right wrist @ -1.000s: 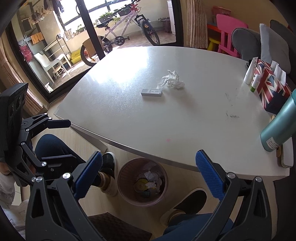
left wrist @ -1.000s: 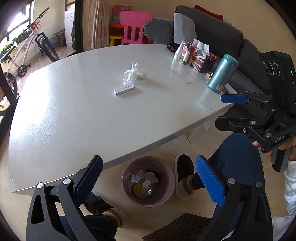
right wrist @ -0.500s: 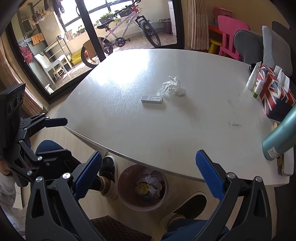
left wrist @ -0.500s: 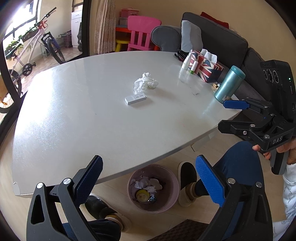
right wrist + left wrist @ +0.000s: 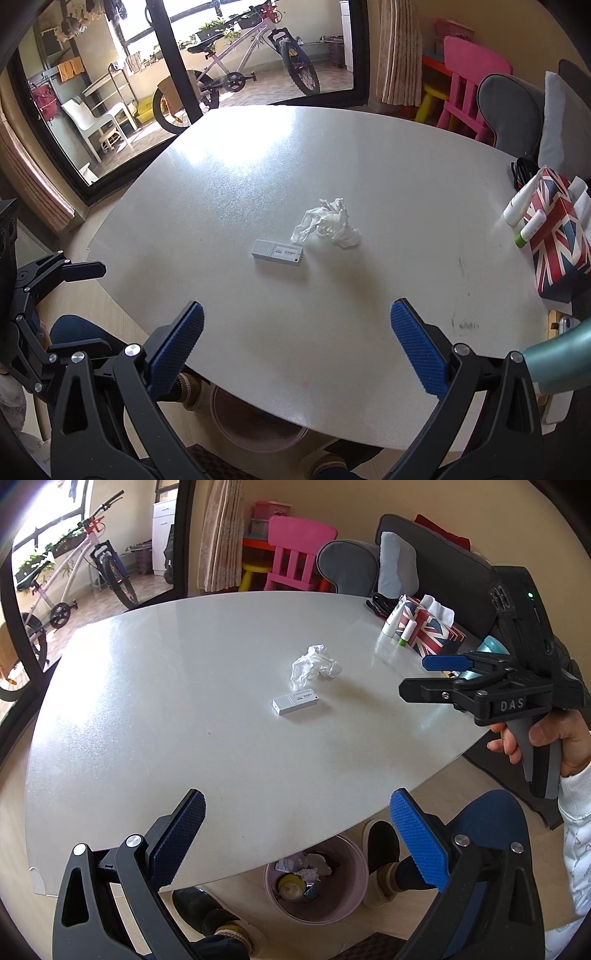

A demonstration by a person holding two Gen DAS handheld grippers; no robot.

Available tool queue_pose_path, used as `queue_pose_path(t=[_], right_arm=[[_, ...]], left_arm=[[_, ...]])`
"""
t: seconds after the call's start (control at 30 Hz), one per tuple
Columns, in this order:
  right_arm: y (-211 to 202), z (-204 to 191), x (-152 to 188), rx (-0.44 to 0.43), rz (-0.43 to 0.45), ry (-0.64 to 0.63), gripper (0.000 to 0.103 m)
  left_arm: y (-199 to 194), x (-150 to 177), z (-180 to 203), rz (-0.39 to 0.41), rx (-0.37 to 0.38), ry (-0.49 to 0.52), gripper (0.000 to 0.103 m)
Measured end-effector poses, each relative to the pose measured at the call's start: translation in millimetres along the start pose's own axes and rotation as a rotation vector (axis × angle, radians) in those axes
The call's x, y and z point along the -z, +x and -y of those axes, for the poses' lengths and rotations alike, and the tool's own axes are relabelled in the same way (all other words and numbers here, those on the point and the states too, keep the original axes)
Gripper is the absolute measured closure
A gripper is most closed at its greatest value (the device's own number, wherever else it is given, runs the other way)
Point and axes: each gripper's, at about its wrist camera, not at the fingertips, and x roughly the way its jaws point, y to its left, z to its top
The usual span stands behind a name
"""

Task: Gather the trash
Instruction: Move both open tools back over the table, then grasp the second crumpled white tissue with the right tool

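A crumpled white tissue [image 5: 315, 663] [image 5: 328, 223] and a small flat white box [image 5: 295, 701] [image 5: 277, 252] lie mid-table on the white table [image 5: 147, 709] [image 5: 369, 295]. A pink trash bin [image 5: 316, 878] [image 5: 255, 430] holding trash stands on the floor under the near edge. My left gripper [image 5: 295, 843] is open and empty above the near table edge. My right gripper [image 5: 295, 352] is open and empty over the near part of the table; it also shows at the right in the left wrist view [image 5: 417, 677].
A Union Jack tissue box [image 5: 430, 633] [image 5: 554, 240], small tubes [image 5: 517, 206] and a teal bottle [image 5: 557, 365] stand along the table's right side. The person's feet [image 5: 380, 860] are beside the bin. A sofa, pink chair and bicycle stand beyond.
Both grippers have risen and moved forward over the table toward the tissue and box. The bin is now mostly hidden under the table edge in the right view. Both stay open.
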Motion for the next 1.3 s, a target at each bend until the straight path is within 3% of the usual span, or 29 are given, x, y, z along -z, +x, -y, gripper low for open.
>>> queue_pose_path(t=[0.4, 0.7, 0.73, 0.8, 0.83, 0.9, 1.0, 1.1, 1.3], right_arm=[[74.6, 18.4, -54.2, 0.014, -0.099, -0.037, 0.004], [118.1, 28.9, -70.3, 0.012, -0.154, -0.056, 0.006], [121.5, 29.6, -70.7, 0.01, -0.16, -0.057, 0.009], [128.5, 30.1, -69.8, 0.013, -0.175, -0.057, 0.028], [131.3, 30.7, -69.7, 0.008, -0.181, -0.056, 0.032], [135.1, 29.5, -69.1, 0.005, -0.189, -0.061, 0.059], [135.8, 30.4, -67.8, 0.006, -0.18, -0.065, 0.082], [133.5, 32.3, -67.2, 0.006, -0.165, -0.057, 0.088], [117.2, 35.6, -65.1, 0.004, -0.127, -0.032, 0.089]], left_arm=[[23.0, -3.6, -25.2, -0.032, 0.014, -0.035, 0.007], [35.9, 0.5, -37.1, -0.054, 0.021, -0.059, 0.007], [36.9, 0.5, -38.1, -0.055, 0.021, -0.06, 0.007], [38.8, 0.4, -39.7, -0.058, 0.023, -0.062, 0.007], [40.0, 0.3, -39.7, -0.059, 0.023, -0.061, 0.007], [41.2, -0.5, -40.3, -0.06, 0.025, -0.06, 0.007], [43.1, -1.0, -39.0, -0.062, 0.028, -0.06, 0.007], [44.2, -2.1, -37.5, -0.062, 0.031, -0.055, 0.007], [46.4, -8.9, -34.9, -0.058, 0.035, -0.043, 0.007]])
